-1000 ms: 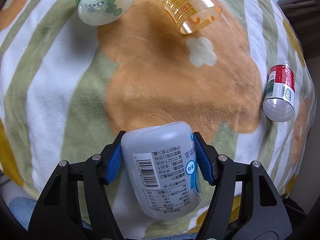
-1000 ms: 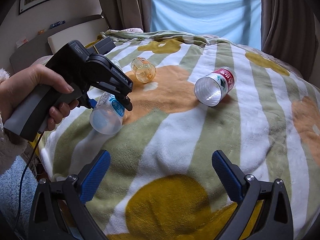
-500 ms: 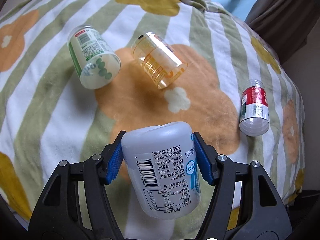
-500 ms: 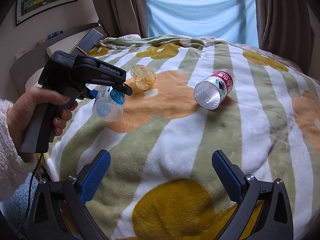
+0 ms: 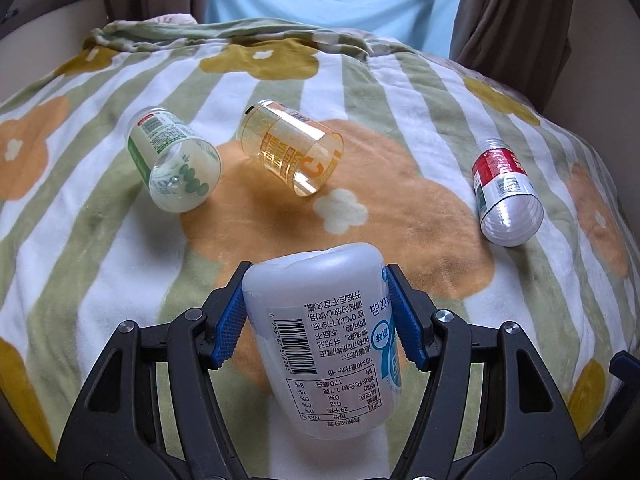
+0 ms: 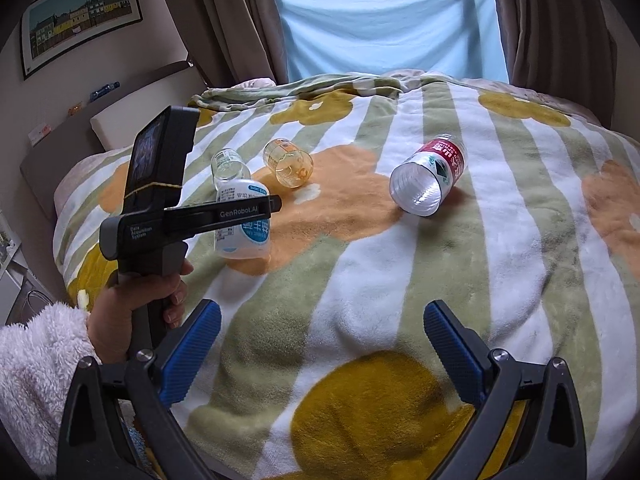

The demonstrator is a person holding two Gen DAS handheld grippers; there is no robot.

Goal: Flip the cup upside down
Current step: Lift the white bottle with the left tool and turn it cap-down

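1. Four cut-down plastic bottle cups were in view, one held and three lying on their sides on a striped fleece blanket (image 5: 120,248) with flower patches.
2. The left gripper (image 5: 318,322) was clenched on a white translucent plastic cup with a blue-and-white printed label (image 5: 324,344); its blue ribbed pads (image 5: 230,326) pressed the cup's left and right walls.
3. That held cup stood clear of the blanket near the near-left part of the bed, closed end up and open mouth down, slightly tilted; its label text read upside down in the left wrist view.
4. A hand (image 6: 132,312) in a fluffy white sleeve (image 6: 36,376) gripped the left tool's handle.
5. The right gripper (image 6: 320,356) was released, jaws spread wide over the near blanket, grasping nothing.
6. A clear cup with a green label (image 5: 172,164) lay far left, mouth facing the near side.
7. An amber transparent cup with orange lettering (image 5: 292,148) lay just right of it, apart.
8. A clear cup with a red label (image 5: 504,192) lay well apart at the right.
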